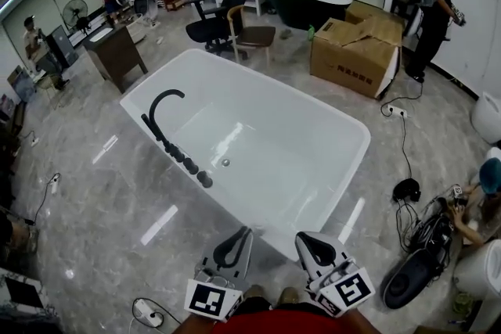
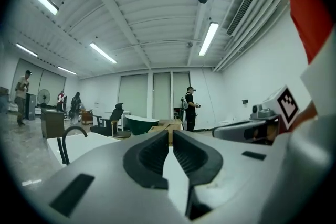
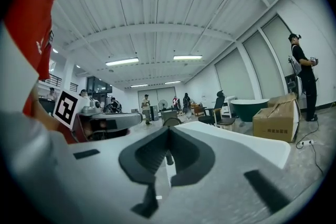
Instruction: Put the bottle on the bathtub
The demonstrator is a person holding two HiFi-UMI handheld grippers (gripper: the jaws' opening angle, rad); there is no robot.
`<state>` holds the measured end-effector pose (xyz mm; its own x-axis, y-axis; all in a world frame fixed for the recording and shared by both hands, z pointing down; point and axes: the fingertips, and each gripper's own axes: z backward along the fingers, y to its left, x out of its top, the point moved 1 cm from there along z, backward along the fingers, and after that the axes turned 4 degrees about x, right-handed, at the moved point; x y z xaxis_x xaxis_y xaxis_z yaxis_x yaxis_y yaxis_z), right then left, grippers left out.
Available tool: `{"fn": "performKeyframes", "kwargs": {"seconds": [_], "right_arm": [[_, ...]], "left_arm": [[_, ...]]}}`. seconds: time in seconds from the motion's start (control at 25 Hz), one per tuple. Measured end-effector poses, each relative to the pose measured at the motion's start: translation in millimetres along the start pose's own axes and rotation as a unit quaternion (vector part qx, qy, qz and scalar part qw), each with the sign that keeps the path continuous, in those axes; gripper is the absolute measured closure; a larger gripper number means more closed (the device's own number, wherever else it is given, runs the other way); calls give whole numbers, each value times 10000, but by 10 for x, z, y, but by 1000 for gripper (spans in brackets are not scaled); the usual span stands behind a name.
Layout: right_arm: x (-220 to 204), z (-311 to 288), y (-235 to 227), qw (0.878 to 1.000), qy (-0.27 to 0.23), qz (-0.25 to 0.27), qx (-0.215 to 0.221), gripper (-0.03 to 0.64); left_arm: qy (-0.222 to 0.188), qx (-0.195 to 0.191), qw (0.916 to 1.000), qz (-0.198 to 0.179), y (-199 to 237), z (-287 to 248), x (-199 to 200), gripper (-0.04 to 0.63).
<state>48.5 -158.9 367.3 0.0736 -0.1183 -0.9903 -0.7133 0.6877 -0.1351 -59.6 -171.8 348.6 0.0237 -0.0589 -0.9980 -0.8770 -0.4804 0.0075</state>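
Where the bottle is, no view shows. The bathtub (image 1: 297,160) stands in the middle of the head view, a white rectangular tub with rounded corners and a thick, smooth rim. Its glossy basin shows a small round drain (image 1: 225,163) and streaks of reflected ceiling light. On the long rim at the view's left stands a black arched faucet (image 1: 160,107), and a row of dark round knobs (image 1: 188,160) runs on along that rim toward the near corner.

Both grippers hang just short of the tub's near corner, side by side and apart from it. The left gripper (image 2: 170,134) has its ribbed black pads drawn almost together, with a thin slit between them and nothing in it. The right gripper (image 3: 168,131) has its pads meeting at the tips, with nothing held. Each carries a white cube with black square markers, and their bodies are matte grey.

The floor (image 1: 102,192) is polished grey marble-patterned tile. Beyond the tub sits a brown cardboard box (image 1: 356,51) with loosely folded flaps; what it holds cannot be told. Behind it is a dark oval tub (image 1: 301,0), and near that a black office chair (image 1: 223,12) and a wooden chair (image 1: 250,34). A dark wooden cabinet (image 1: 117,55) stands off the tub's far left corner. A person in black (image 1: 434,12) stands by the right wall.
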Motion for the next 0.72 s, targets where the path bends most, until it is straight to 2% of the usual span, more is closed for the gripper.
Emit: {"fn": "performKeyframes", "kwargs": {"seconds": [0.28, 0.72], "right_arm": [[240, 37, 193, 9993, -301, 72, 207, 612], [371, 68, 341, 9984, -400, 220, 333, 612]], "left_arm": [[-251, -243, 9994, 65, -134, 152, 307, 584], [-358, -348, 9987, 77, -276, 227, 390, 584]]}}
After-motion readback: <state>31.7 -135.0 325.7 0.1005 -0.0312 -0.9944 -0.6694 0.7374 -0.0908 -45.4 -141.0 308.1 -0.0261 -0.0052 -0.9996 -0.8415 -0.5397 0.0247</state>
